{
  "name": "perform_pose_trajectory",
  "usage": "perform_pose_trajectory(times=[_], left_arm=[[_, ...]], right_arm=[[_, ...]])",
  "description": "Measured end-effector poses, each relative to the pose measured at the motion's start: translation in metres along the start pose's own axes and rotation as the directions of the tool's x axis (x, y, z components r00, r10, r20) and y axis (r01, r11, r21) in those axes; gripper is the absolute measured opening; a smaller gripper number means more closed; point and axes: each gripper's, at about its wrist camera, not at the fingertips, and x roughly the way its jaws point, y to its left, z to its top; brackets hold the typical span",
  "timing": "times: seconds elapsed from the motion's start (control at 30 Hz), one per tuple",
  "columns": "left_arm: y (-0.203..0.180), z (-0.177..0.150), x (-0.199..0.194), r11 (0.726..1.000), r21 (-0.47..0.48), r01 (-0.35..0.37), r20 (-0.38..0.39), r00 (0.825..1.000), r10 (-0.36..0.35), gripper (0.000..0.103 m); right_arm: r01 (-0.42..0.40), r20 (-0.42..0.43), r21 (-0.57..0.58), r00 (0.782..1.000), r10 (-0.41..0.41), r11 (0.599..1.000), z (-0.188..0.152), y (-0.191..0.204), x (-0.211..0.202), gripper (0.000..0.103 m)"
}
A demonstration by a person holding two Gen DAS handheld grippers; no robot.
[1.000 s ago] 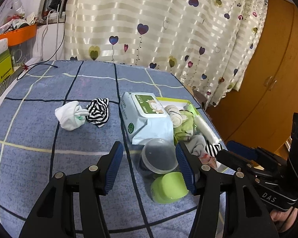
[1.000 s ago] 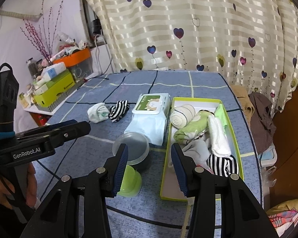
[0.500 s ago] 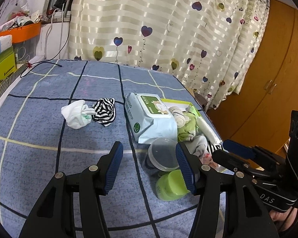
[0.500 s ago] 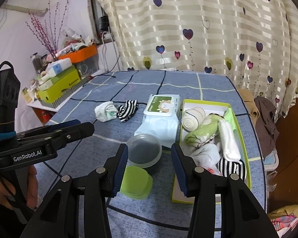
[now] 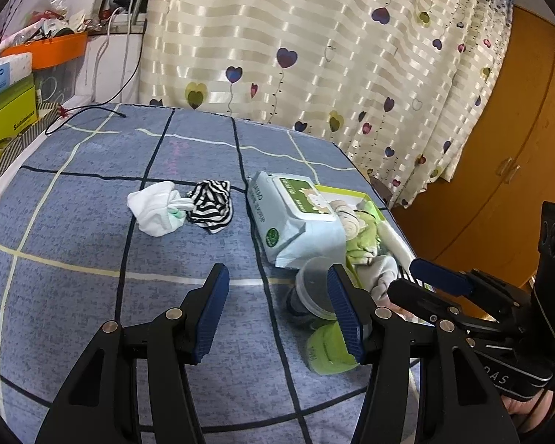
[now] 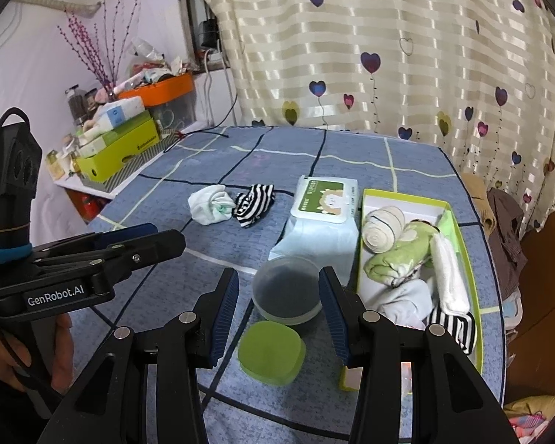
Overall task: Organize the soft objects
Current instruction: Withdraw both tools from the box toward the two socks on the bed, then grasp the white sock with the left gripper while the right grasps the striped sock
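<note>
A white sock bundle (image 5: 157, 212) (image 6: 209, 205) and a black-and-white striped sock bundle (image 5: 211, 209) (image 6: 253, 203) lie side by side on the blue checked tablecloth. A yellow-green tray (image 6: 475, 285) (image 5: 346, 190) at the right holds several rolled socks and cloths. My left gripper (image 5: 275, 310) is open and empty, hovering over the cloth near the front, short of the two loose bundles. My right gripper (image 6: 277, 312) is open and empty above a round clear container (image 6: 286, 294), left of the tray.
A wet-wipes pack (image 5: 296, 216) (image 6: 322, 218) lies between the loose socks and the tray. A green lidded tub (image 6: 272, 355) (image 5: 327, 349) sits at the front. Boxes and an orange bin (image 6: 159, 90) stand on a shelf at the left. A curtain hangs behind.
Both grippers have pulled back and risen slightly; the table objects look farther off. The left view has swung left. Both stay open and nothing on the table has moved.
</note>
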Motion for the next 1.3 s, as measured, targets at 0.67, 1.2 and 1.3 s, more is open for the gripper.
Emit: perform_pose_trajectory(times=[0.67,1.2,1.3], left_arm=[[0.066,0.006,0.002,0.992,-0.109,-0.071,0.003,0.997,0.072,0.056],[0.117,0.033,0.026,0.983,-0.130,-0.133,-0.030,0.991,0.130,0.056],[0.122,0.035,0.029,0.982,-0.142,-0.123,-0.030,0.992,0.120,0.056]], right_arm=[[-0.068,-0.053,-0.076,0.997,0.064,0.995,0.025,0.034,0.047,0.044],[-0.086,-0.176,-0.150,0.983,0.059,0.985,0.081,0.052,0.138,0.044],[-0.073,-0.202,-0.179,0.979,0.036,0.981,0.089,0.057,0.156,0.044]])
